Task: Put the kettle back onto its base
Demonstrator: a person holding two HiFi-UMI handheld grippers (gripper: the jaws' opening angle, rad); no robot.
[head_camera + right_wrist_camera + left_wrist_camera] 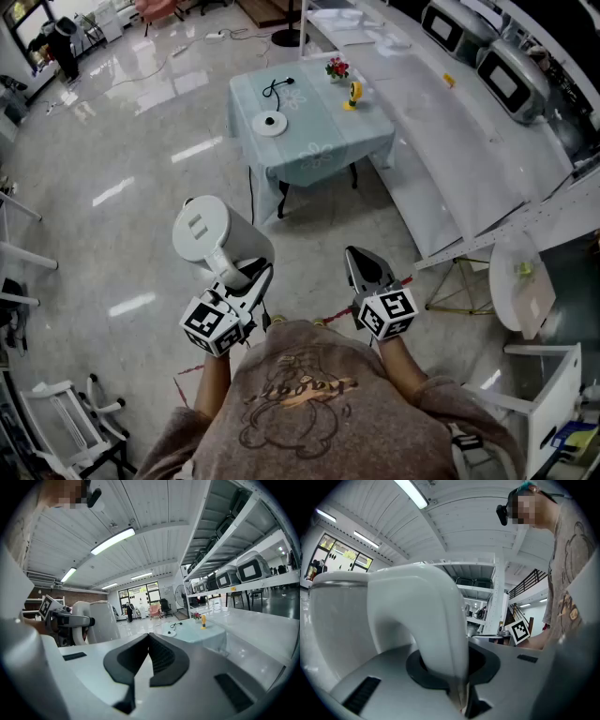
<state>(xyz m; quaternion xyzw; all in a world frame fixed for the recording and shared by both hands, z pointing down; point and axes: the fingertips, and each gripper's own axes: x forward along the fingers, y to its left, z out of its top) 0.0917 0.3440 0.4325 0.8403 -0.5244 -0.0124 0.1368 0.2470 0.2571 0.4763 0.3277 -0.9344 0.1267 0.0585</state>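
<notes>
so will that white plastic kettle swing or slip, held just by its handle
The white plastic kettle looks rigid, so it likely won't flex. The left gripper pinches only its smooth curved handle, with the wide body off to one side, so it may pivot or slip. Whether it holds water isn't visible, so its weight is uncertain.

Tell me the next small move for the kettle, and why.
Probably carry the kettle forward toward the table: the left gripper is shut on its handle, while the round base lies on the table well ahead, with nothing on it.
</notes>
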